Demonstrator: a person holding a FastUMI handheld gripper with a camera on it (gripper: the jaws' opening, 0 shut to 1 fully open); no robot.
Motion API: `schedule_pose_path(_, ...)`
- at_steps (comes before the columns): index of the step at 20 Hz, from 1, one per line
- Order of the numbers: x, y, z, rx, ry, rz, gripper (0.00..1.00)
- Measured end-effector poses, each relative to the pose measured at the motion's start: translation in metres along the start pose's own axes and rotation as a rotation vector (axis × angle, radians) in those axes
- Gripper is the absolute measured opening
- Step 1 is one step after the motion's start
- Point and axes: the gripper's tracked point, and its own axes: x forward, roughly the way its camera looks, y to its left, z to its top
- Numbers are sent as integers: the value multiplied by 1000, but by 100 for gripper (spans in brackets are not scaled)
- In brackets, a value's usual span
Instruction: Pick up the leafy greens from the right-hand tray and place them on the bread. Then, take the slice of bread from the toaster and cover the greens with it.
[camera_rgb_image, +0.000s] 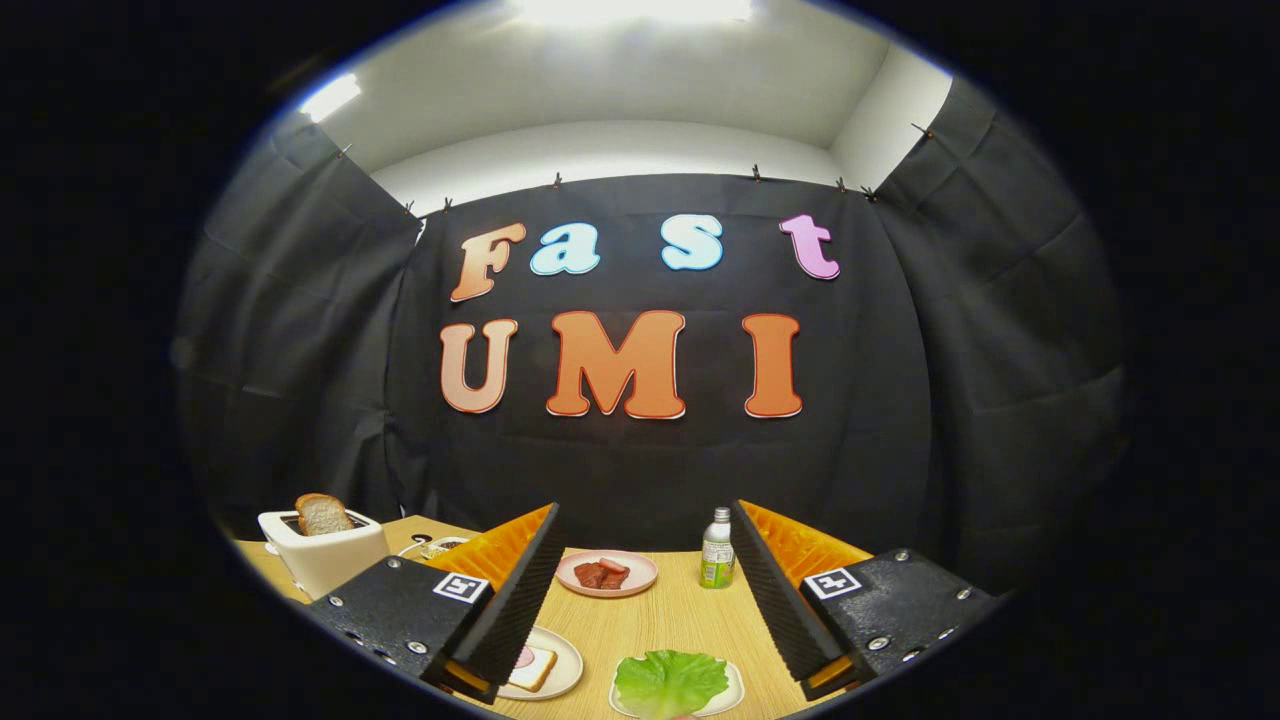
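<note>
While hovering above table | gripper (640, 600) spread wide, holding nothing | leafy greens (668, 682) on near tray (732, 697) between fingers | bread (532, 668) on plate beside left finger | toaster (322, 552) slice (322, 514) far left | risk: thin limp leaf tears or slips on closing, drapes off bread

A staged recording booth, not a real kitchen — black cloth (1000, 330) is clipped up as walls on three sides below a plain white ceiling (620, 90) with bright lamps. A wooden table (660, 610) carries breakfast props — a toaster (325, 555), small plates, a bottle (717, 548).
</note>
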Motion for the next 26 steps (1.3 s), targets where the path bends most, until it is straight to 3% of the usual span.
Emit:
schedule_pose_path(6, 2, 6, -1, -2, -9, 13, 99)
schedule_pose_path(14, 11, 0, -33, -24, 82, 15, 99)
schedule_pose_path(18, 20, -8, -82, -7, 258, 13, 99)
schedule_pose_path(23, 14, -15, -179, 34, 630, -11, 99)
schedule_pose_path(26, 8, -11, -212, 43, 767, 3, 99)
